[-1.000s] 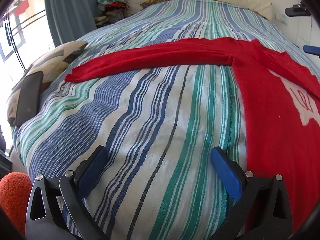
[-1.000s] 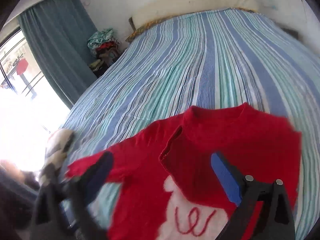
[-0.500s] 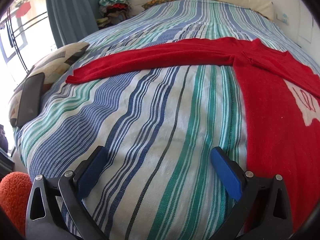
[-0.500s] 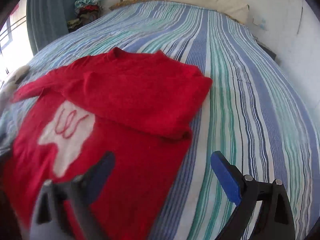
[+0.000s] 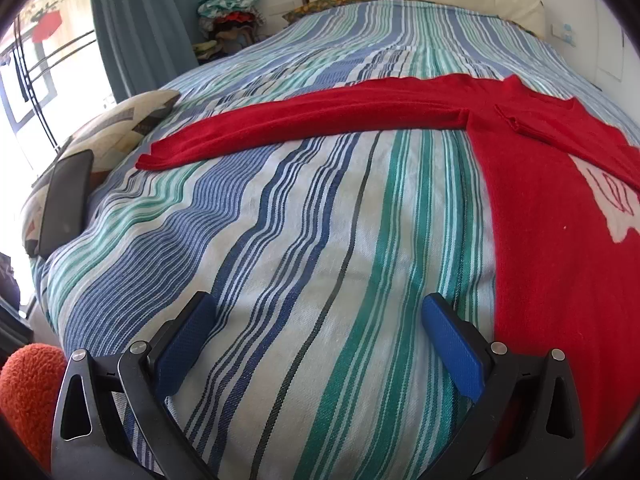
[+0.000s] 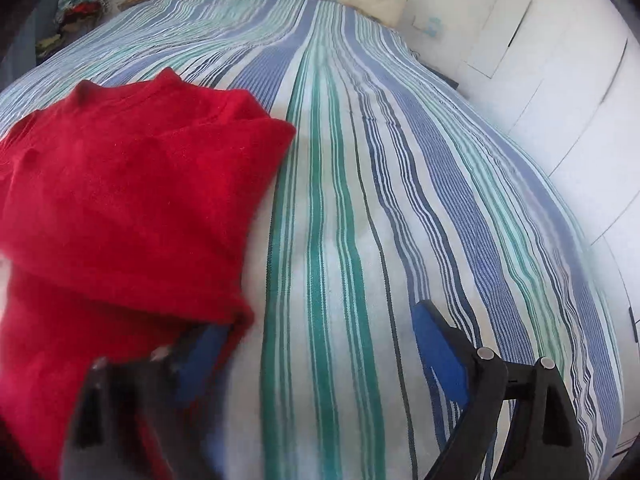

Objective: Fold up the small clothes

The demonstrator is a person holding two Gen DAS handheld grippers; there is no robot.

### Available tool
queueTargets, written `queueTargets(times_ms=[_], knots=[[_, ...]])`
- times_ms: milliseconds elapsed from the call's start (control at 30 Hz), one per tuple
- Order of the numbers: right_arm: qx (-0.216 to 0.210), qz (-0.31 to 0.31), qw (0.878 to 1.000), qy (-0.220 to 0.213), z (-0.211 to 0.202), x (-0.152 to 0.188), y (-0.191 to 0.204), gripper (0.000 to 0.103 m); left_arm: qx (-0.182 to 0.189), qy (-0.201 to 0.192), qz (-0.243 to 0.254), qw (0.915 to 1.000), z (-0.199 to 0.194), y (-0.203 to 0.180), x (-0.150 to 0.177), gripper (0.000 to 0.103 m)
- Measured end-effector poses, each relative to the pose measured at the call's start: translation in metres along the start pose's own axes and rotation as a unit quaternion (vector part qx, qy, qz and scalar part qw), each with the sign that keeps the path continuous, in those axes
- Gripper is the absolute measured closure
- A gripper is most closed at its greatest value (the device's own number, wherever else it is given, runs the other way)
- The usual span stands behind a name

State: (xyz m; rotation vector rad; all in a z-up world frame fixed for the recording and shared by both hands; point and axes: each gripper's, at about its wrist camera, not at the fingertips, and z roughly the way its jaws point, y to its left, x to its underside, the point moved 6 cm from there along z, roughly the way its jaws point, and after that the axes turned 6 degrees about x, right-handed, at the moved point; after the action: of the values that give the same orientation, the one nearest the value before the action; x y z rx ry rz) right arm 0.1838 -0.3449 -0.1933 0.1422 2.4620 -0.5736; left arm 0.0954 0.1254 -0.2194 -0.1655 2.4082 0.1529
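A red sweater (image 5: 540, 260) with a white motif lies flat on the striped bedspread (image 5: 320, 220). Its left sleeve (image 5: 320, 120) stretches straight out to the left. The other sleeve is folded across the chest (image 6: 132, 184). My left gripper (image 5: 316, 304) hovers open over bare bedspread, just left of the sweater's body. My right gripper (image 6: 320, 324) is low at the sweater's right edge, its jaws wide and closing. Its blurred left finger (image 6: 204, 352) is by the folded sleeve's cuff (image 6: 240, 316). Only bedspread lies between the pads.
A patterned cushion (image 5: 120, 132) with a dark phone (image 5: 64, 200) on it sits at the bed's left edge, an orange fuzzy thing (image 5: 28, 380) below. A clothes pile (image 5: 230, 12) and curtain (image 5: 152, 20) stand beyond. A white wall (image 6: 560, 80) borders the right side.
The right gripper swung from above the sweater's front to its right edge and came down closer to the bed. The left gripper stayed where it was.
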Motion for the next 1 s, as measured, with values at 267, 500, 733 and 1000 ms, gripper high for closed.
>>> queueTargets(times_ms=[267, 500, 733, 1000], knots=[[-0.065, 0.0, 0.998, -0.014, -0.032, 0.008, -0.038, 0.016, 0.0, -0.003, -0.001, 1.0, 0.0, 0.0, 0.0, 0.001], [-0.248, 0.015, 0.968, -0.024, -0.07, -0.036, 0.027, 0.05, -0.001, -0.005, -0.002, 1.0, 0.0, 0.0, 0.001, 0.001], [-0.155, 0.087, 0.982, 0.067, -0.015, -0.005, 0.024, 0.042, 0.01, -0.006, -0.003, 0.9999, -0.002, 0.002, 0.003, 0.001], [-0.132, 0.111, 0.985, -0.03, -0.086, 0.037, -0.035, 0.019, 0.018, 0.019, -0.011, 0.9996, 0.0, 0.002, 0.0, 0.001]])
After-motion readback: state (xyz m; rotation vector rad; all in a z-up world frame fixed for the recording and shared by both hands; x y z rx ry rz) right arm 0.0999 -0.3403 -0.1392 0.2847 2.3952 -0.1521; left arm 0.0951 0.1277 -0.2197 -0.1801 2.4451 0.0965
